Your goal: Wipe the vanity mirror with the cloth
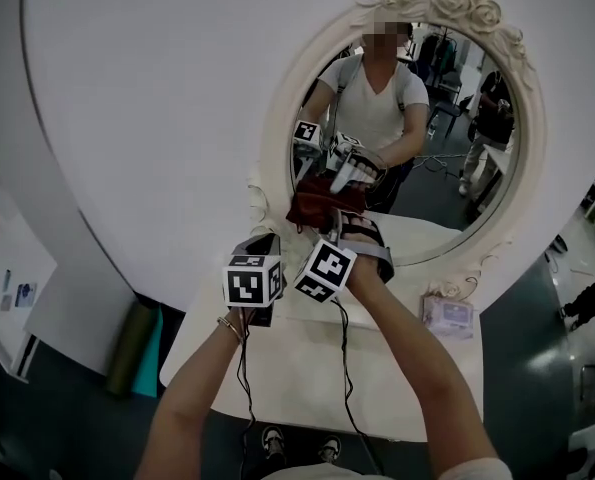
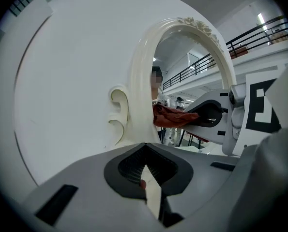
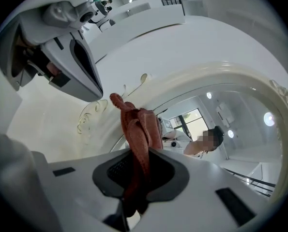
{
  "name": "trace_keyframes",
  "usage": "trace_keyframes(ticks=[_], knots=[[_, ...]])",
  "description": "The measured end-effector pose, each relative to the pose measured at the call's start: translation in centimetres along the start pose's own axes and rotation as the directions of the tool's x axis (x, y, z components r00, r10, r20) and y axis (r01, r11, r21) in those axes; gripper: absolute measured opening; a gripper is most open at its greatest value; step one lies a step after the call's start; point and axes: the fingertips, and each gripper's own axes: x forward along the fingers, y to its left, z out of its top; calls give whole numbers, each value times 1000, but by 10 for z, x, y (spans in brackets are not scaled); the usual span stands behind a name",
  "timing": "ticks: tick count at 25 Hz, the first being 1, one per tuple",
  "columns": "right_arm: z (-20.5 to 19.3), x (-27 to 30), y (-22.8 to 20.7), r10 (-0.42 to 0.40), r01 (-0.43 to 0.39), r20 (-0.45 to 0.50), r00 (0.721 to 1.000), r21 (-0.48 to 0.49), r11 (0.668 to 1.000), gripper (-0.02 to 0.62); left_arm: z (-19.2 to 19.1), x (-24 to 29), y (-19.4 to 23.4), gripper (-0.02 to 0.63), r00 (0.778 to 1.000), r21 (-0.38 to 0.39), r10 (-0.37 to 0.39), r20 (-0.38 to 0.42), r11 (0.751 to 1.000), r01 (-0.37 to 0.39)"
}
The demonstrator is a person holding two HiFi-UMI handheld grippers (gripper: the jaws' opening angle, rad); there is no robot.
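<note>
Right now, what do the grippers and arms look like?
The left gripper and right gripper: pale grey bodies, dark ribbed pads, a black-and-white marker cube each, black cable trailing from each. Forearms bare; thin bracelet on left wrist.

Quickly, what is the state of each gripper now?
Left gripper: closed, holding nothing.
Right gripper: closed on the red cloth.

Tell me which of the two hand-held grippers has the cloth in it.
The right hand-held gripper: its jaws are shut on the red cloth. The left hand-held gripper is shut with nothing between its jaws.
</note>
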Motion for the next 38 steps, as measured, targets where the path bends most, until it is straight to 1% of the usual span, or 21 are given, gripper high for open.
trace_keyframes(ticks=[7,11,14,17,20,24,26,29,31,34,36,38], knots=[[-28,14,54,101,-100,-40,994,28,995,63,-51,8,-8,11,997,-24,-21,-71,1000,19],[-43,20,79,144,-141,-60,988,52,989,63,-78,7,-12,11,992,-34,-23,-121,999,19],[-49,21,86,160,-155,-55,986,86,984,63,-86,7,-16,11,990,-21,-21,-138,1000,19],[-47,16,78,156,-152,-15,988,139,978,63,-79,3,-17,11,991,2,-15,-136,1000,16],[-47,5,52,125,-127,20,992,161,979,63,-55,2,-24,11,994,30,-17,-106,999,20],[-44,-17,3,70,-80,64,995,166,983,63,-3,3,-40,11,999,77,-27,-38,997,30],[-43,-30,-30,23,-36,80,997,167,985,63,28,2,-50,11,999,103,-34,4,994,33],[-44,-51,-84,-67,55,83,994,138,989,63,77,1,-72,11,996,145,-54,75,989,43],[-46,-66,-126,-131,120,80,988,121,985,63,114,-1,-88,11,989,175,-78,126,983,55],[-44,-90,-188,-211,199,81,974,138,970,63,169,-7,-110,11,976,215,-107,190,974,65],[-40,-105,-231,-273,261,77,959,142,955,63,206,-11,-123,11,966,217,-127,226,973,77],[-37,-120,-269,-337,327,66,939,127,937,63,238,-14,-135,11,955,205,-144,258,975,92]])
